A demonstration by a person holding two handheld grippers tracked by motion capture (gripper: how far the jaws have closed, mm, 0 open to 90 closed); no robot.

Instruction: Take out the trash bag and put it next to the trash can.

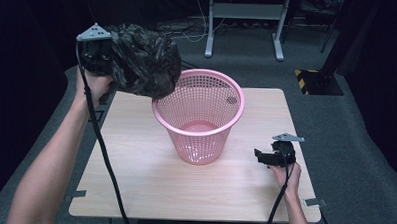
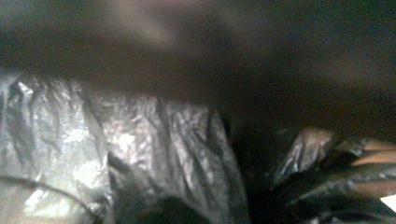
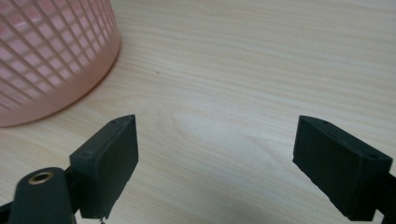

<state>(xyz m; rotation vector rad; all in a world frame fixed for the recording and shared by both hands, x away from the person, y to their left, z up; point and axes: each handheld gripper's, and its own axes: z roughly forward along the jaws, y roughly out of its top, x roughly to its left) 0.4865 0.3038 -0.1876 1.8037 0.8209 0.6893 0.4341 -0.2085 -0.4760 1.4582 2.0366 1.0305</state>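
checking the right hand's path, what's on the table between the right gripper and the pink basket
Nothing: in the high view only bare table separates the open right gripper from the pink basket; the right gripper view shows the same bare wood.

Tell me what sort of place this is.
Probably a lab or recording studio, not a home: a small wooden table stands on grey carpet amid dark curtains, with loose cables and a metal desk frame behind and hazard-striped tape on the floor.
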